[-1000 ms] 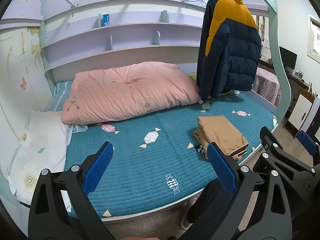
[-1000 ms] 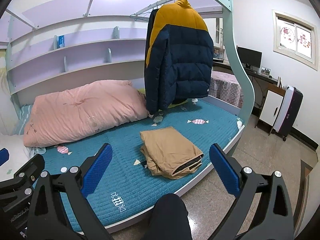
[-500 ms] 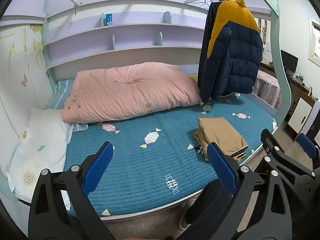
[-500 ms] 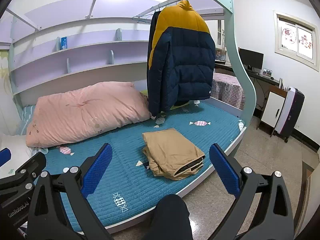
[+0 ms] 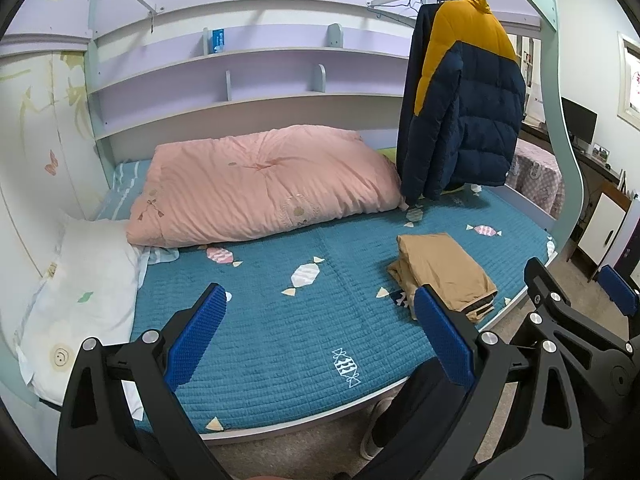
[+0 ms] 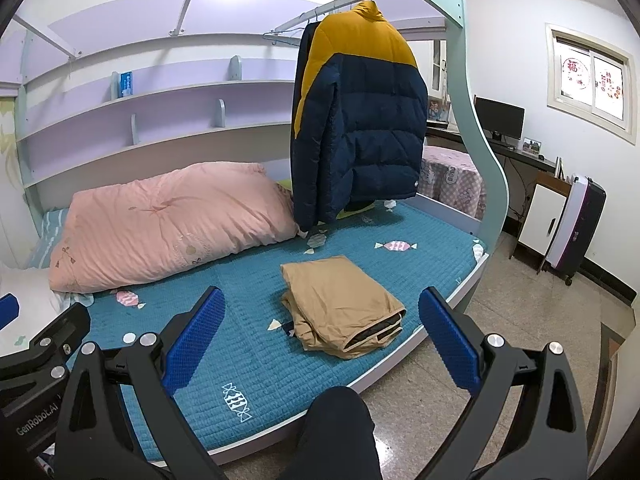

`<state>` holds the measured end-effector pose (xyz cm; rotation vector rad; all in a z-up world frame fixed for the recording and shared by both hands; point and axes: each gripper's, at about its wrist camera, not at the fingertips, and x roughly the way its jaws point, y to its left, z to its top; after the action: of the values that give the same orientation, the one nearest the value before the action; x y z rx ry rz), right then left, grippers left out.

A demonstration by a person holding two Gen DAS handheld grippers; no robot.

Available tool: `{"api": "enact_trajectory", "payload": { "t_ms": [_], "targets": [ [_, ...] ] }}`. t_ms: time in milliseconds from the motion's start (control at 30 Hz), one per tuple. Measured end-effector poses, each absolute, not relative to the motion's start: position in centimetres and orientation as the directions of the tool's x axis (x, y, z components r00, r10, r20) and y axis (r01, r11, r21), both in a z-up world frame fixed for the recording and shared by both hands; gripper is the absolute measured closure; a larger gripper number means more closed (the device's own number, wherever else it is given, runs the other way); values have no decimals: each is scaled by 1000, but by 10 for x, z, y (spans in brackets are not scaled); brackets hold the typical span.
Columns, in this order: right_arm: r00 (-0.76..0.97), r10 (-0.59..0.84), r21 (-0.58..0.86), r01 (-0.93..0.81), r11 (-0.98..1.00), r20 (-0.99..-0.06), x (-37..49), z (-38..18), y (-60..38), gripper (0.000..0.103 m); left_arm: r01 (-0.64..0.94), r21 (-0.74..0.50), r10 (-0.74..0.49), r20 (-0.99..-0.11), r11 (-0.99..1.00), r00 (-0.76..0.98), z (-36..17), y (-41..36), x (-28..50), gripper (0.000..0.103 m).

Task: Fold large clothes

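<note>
From the left wrist: left gripper (image 5: pixel 320 334) hangs over the bed's near edge, jaws spread wide, nothing between them. The folded tan garment (image 5: pixel 442 270) sits near the teal mattress (image 5: pixel 280 320) front-right edge, with a broad open stretch of quilt to its left. Pink duvet (image 5: pixel 260 186) lies along the back.

From the right wrist: right gripper (image 6: pixel 322 338) is also wide open and empty, back from the bed. The garment's layered end nearly reaches the mattress rim. The navy-and-yellow jacket (image 6: pixel 360 128) hangs behind it.
</note>
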<state>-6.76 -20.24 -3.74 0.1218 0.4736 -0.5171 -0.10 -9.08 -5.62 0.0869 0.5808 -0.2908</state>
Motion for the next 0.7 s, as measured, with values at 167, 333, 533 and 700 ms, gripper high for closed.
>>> {"api": "enact_trajectory", "payload": {
  "t_ms": [167, 333, 533, 700],
  "targets": [
    [761, -455, -17, 505, 863, -464, -68, -38, -202, 9, 298, -6, -250, -560, 955, 790, -57, -90, 0, 8],
    [759, -450, -14, 503, 864, -470, -67, -38, -203, 9, 302, -6, -252, -567, 953, 784, -59, -90, 3, 8],
    [759, -451, -16, 504, 864, -469, -67, -40, -204, 9, 307, -20, -262, -580, 951, 771, -61, -89, 6, 8],
    [758, -453, -18, 504, 863, -470, -68, -39, -204, 9, 306, -13, -257, -578, 952, 774, -62, -89, 7, 8]
  ]
}}
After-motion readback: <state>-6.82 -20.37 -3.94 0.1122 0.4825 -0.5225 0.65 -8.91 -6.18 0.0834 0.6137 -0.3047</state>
